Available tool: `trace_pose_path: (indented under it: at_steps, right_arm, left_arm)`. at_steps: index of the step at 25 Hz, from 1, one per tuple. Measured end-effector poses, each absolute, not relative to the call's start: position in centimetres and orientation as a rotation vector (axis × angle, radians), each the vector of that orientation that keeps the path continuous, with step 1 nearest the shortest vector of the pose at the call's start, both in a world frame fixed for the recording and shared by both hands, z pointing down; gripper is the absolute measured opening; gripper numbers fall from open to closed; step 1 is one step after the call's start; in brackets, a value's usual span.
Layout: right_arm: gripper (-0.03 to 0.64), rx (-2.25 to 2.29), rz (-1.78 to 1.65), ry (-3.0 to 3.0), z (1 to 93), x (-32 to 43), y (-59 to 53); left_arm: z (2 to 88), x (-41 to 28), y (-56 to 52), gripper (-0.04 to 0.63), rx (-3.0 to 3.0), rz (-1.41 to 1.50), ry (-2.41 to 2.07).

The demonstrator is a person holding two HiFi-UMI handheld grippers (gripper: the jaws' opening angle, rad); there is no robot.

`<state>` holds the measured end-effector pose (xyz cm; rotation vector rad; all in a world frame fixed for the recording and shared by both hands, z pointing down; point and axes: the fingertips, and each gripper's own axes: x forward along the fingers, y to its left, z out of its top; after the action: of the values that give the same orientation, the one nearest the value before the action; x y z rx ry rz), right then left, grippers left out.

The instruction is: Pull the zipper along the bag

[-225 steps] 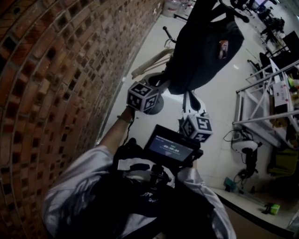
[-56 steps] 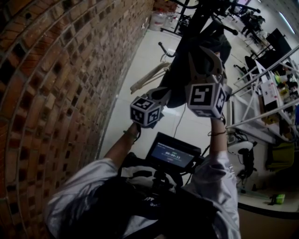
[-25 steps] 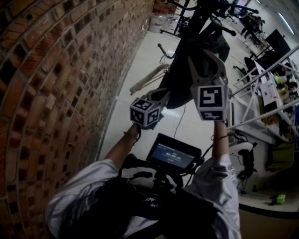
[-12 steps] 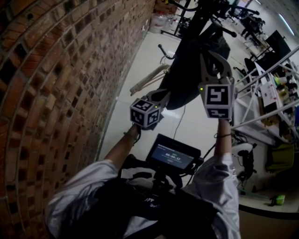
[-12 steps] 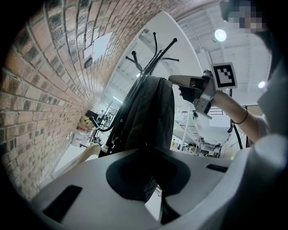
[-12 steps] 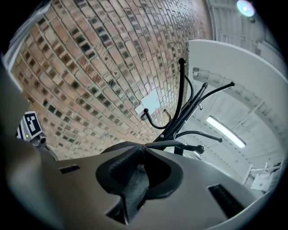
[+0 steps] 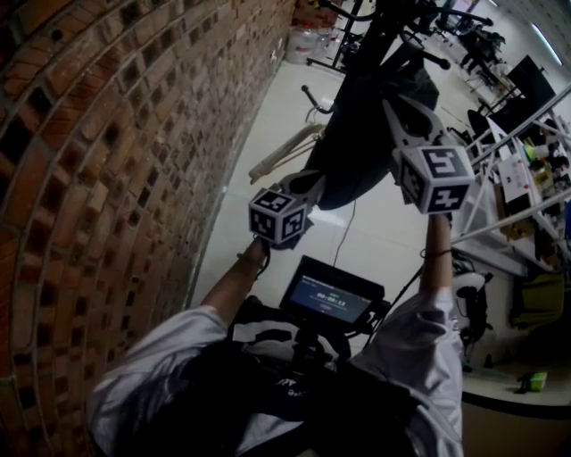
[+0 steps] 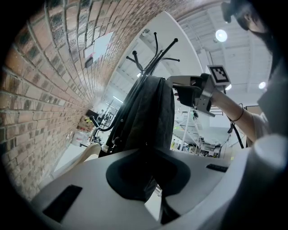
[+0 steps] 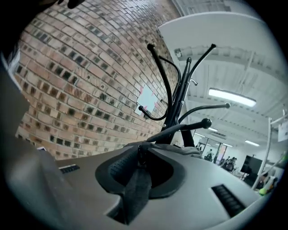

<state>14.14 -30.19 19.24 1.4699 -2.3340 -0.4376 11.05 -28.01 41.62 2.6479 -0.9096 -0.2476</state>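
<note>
Head view: one bag (image 7: 357, 134); left gripper (image 7: 312, 183) clamps it, right gripper (image 7: 393, 105) just clamped zipper (image 9: 137, 179).

In the head view the coat stand (image 7: 379, 27) runs off the top edge, and the black bag (image 7: 361, 134) is too dark to show its zipper. Shelf clutter (image 7: 535, 170) at the right is too small to tell. In its own view, the left hand-held gripper (image 8: 150, 161) covers the bag's lower end.
</note>
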Motion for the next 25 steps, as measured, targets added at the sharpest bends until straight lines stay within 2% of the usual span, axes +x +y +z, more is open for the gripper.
trace_pose_path:
  at_steps: [6, 13, 19, 25]
  right_arm:
    - [0.04, 1.401, -0.341, -2.343, 19.2, 14.0, -30.4]
    - [0.005, 1.454, -0.479, -2.306, 18.3, 13.2, -29.3]
    - [0.006, 1.397, -0.808, -1.995, 18.6, 12.6, -29.7]
    - [0.008, 1.405, -0.75, -2.053, 18.8, 12.8, -29.8]
  left_arm:
    - [41.6, 11.1, -28.1, 0.018, 2.639, -0.258, -0.91]
    - [41.6, 11.0, -28.1, 0.018, 2.641, -0.257, -0.917]
    - [41.6, 11.0, -28.2, 0.018, 2.627, -0.277, -0.938]
    - [41.8, 10.9, -28.1, 0.018, 2.624, -0.261, -0.951]
